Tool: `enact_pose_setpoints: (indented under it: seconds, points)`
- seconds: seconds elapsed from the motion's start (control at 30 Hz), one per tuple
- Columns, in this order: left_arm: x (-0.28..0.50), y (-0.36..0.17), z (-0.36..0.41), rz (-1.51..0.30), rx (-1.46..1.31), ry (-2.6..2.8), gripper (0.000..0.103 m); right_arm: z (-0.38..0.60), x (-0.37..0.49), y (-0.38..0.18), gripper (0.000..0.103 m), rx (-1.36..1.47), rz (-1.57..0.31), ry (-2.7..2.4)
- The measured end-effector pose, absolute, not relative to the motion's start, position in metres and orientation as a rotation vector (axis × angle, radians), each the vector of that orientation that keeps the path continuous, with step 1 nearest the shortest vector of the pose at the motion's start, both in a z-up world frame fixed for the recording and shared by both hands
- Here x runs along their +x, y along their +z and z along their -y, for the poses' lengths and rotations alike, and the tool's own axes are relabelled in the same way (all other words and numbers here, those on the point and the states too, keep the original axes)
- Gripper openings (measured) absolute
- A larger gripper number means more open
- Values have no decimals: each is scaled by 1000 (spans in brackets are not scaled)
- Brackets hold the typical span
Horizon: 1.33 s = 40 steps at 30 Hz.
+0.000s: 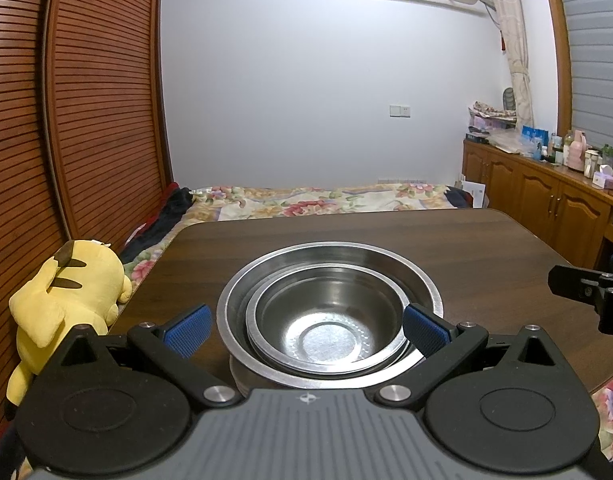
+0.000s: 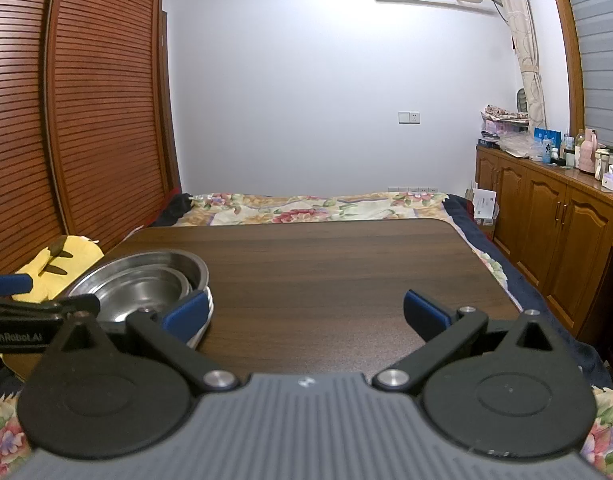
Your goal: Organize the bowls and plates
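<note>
**Both grippers wide open, bowls stacked on table**

Left wrist view: the left gripper (image 1: 306,330) is spread wide, its blue pads flanking the nested steel bowls (image 1: 326,316) at 6 o'clock on the dark wooden table (image 1: 446,240); contact with the rims cannot be told.

Right wrist view: the right gripper (image 2: 304,314) gapes wide over bare table, gripping nothing. The bowls sit at 9 o'clock, atop white plates (image 2: 204,322).

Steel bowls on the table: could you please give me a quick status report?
Both hand-held grippers open: left straddling nested steel bowls, right over bare table. Bowls sit on white plates. Nothing obstructing.
</note>
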<state>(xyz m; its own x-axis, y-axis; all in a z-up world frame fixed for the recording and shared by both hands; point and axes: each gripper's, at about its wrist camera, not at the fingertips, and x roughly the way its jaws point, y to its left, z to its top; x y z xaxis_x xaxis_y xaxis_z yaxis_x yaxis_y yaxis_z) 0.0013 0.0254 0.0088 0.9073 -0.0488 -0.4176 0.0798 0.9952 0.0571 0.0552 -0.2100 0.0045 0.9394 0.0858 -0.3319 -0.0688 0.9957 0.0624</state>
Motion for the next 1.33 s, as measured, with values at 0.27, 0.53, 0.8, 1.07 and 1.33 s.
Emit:
enact_pose_setpoints:
  seconds: [0.27,0.53,0.8,1.07,1.33]
  points:
    - [1,9,-25,-428,73,-66,103,212,55,5,103,55,-342,79]
    - [0,9,-25,-428,75,-67,103,211,56,5,103,56,-342,81]
    - [1,10,-25,-428,75,-67,103,210,56,5,103,60,-343,83]
    - [0,10,-25,-428,74,-66,103,210,56,5,103,61,-343,82]
    - [0,10,-25,-428,74,-66,103,210,56,5,103,61,-343,83]
